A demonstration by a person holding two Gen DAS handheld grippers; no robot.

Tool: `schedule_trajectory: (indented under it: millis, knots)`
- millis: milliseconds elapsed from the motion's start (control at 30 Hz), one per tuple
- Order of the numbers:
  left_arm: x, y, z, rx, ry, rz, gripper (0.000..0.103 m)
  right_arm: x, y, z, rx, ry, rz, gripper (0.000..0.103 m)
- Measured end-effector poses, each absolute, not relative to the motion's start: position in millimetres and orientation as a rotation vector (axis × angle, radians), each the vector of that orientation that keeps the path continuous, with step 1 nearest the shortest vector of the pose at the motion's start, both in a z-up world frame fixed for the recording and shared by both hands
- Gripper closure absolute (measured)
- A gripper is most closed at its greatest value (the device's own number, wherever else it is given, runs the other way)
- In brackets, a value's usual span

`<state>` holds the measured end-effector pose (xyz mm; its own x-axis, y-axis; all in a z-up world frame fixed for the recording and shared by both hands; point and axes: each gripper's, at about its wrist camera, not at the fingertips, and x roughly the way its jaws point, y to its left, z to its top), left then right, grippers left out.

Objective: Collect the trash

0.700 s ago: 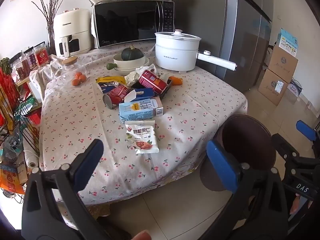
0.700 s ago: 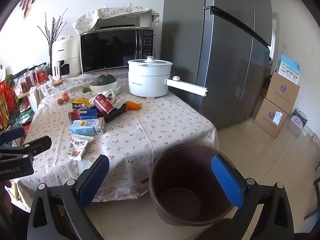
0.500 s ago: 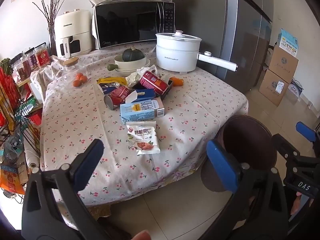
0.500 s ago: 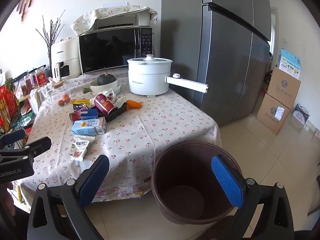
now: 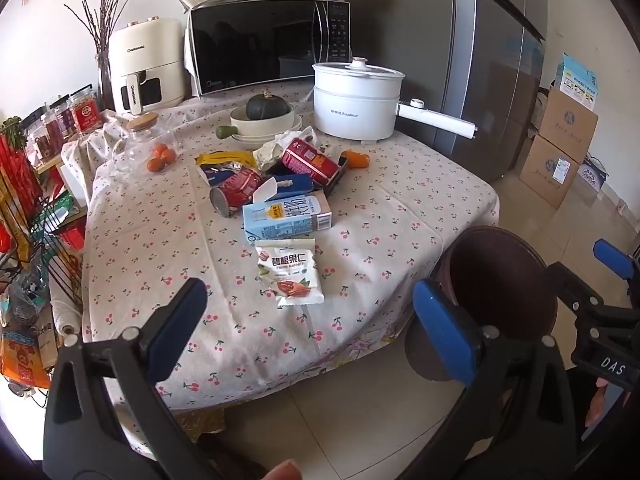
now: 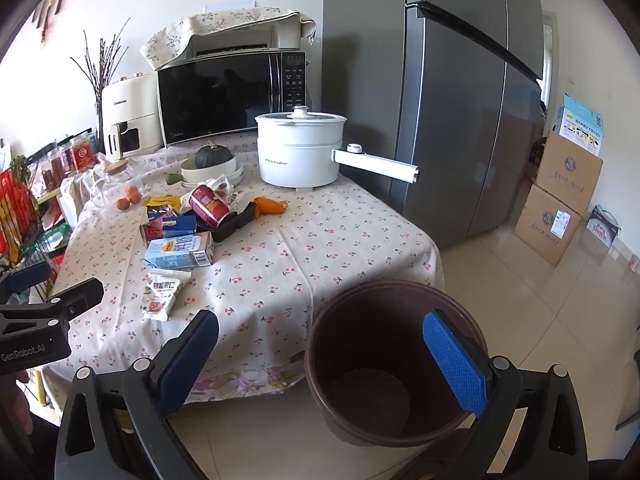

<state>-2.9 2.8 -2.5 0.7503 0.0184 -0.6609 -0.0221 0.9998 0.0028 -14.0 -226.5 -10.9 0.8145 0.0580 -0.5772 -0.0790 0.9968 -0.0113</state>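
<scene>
We are starting | bin sitting empty | wrappers, carton, cans lying uncollected on table | left gripper, right gripper gaping wide, holding nothing

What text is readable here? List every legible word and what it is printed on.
"CHANGHONG": on the air fryer.
"GenRobot.AI": on the left gripper.
"DAS": on the right gripper.
"碧根果仁": on the snack packet.
Blurred: the print on the milk carton, red cans, white pot, cardboard boxes.
</scene>
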Motion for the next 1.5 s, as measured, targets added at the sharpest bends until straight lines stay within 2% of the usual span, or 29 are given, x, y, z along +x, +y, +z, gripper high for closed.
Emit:
schedule_trajectory:
  millis: [1500]
  knots:
    - [-4.4,8.4,-6.2,-0.009,0.723,0.027,0.0,-14.4,-225.9,-10.9,-0.02,0.619,0.077,0.0]
